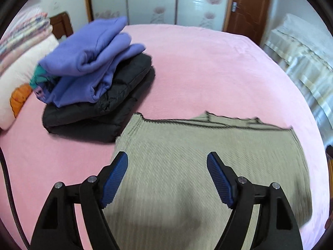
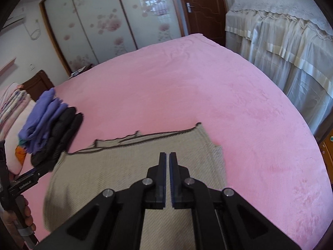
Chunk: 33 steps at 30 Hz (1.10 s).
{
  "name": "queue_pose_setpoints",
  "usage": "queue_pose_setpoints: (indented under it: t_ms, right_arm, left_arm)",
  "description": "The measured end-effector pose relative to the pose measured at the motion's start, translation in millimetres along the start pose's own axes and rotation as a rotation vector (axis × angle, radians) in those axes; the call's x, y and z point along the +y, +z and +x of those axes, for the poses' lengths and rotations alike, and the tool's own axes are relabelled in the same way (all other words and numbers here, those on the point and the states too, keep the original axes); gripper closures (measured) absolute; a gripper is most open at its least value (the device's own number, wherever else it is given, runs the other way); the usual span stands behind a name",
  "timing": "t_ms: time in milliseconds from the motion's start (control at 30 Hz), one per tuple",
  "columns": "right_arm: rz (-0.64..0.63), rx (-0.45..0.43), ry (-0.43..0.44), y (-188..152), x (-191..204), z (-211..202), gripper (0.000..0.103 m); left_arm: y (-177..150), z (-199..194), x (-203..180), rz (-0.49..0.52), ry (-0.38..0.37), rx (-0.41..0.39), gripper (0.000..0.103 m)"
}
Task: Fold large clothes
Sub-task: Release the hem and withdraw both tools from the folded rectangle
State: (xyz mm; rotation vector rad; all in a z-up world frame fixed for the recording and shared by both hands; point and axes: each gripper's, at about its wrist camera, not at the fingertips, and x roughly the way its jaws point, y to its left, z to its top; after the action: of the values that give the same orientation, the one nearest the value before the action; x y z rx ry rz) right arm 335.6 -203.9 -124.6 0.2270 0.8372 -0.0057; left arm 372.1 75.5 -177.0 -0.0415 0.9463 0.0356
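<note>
Beige ribbed knit sweater (image 1: 208,177) with dark trim, folded flat on pink bed sheet (image 1: 208,73), beside stacked clothes (image 1: 97,79), left gripper (image 1: 167,160) spread empty above, right gripper (image 2: 168,156) closed, empty

Both grippers are made of matte black plastic. Each has two long fingers on angular linkage arms with triangular cut-outs, and round silver screws sit at the pivots. The left gripper (image 1: 167,160) has ribbed blue pads (image 1: 115,179) on the inner faces of its fingers. The right gripper (image 2: 167,156) has the same blue pads. At 8 o'clock in the right wrist view, the left tool's black body carries small white lettering, too small to read, and a hand (image 2: 19,216) wraps its handle.
</note>
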Motion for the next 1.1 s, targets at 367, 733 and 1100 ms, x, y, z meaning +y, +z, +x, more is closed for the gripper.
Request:
queue_pose_setpoints:
  t_ms: [367,733,1100]
  right_arm:
    - [-0.046,0.012,0.056,-45,34,-62,0.100]
    - [-0.107,-0.018,0.035,-88,59,-95,0.071]
    - [-0.142,-0.104,0.067,-118,62,-106,0.064]
  left_arm:
    - [-44,-100,-22,0.077,-0.077,-0.066,0.021]
    - [-105,-141,-24,0.013,-0.100,-0.112,0.017]
    - [-161,-127,3,-0.122,-0.227,-0.048,0.017]
